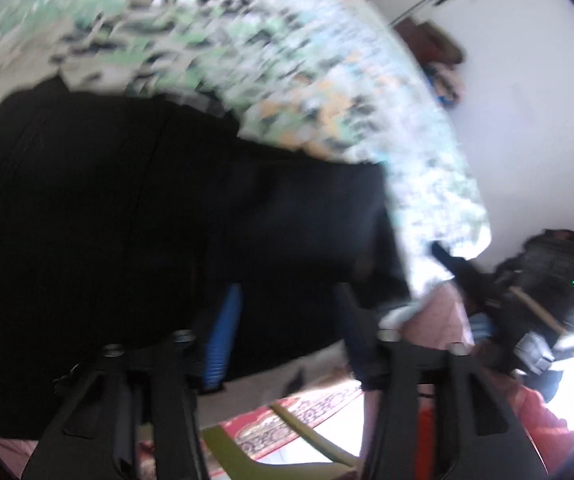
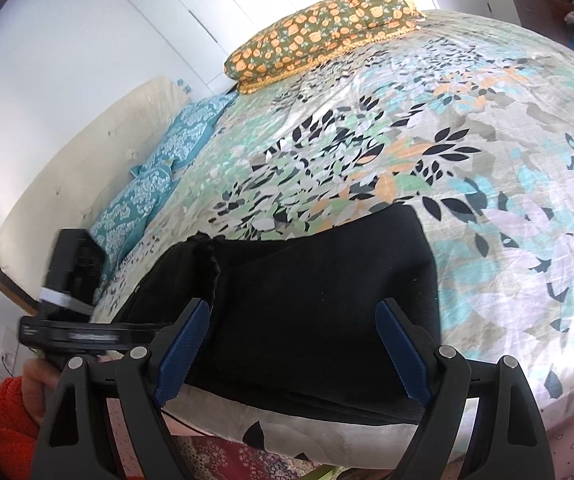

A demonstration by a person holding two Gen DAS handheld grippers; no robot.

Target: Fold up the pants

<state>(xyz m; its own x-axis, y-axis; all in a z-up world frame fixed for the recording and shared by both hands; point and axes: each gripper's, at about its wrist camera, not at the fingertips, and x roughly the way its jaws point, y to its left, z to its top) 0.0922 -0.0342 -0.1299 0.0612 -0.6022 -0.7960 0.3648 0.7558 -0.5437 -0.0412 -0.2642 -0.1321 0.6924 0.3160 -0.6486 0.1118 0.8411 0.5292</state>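
Observation:
Black pants (image 2: pixel 311 292) lie folded into a thick rectangle near the front edge of a bed with a floral cover (image 2: pixel 427 128). My right gripper (image 2: pixel 295 324) is open, its blue-padded fingers (image 2: pixel 183 344) spread over the near part of the pants, holding nothing. In the blurred left wrist view the pants (image 1: pixel 147 216) fill the left and middle. My left gripper (image 1: pixel 287 312) is open over their near edge, its blue pads (image 1: pixel 223 332) apart. The left gripper's body (image 2: pixel 71 300) shows at the left of the right wrist view; the right gripper (image 1: pixel 499 300) shows at the right of the left wrist view.
An orange-flowered pillow (image 2: pixel 323 28) lies at the head of the bed. Teal patterned pillows (image 2: pixel 167 160) and a cream headboard (image 2: pixel 87 168) run along the left side. A patterned red rug (image 1: pixel 299 420) lies on the floor below the bed edge. White walls stand behind.

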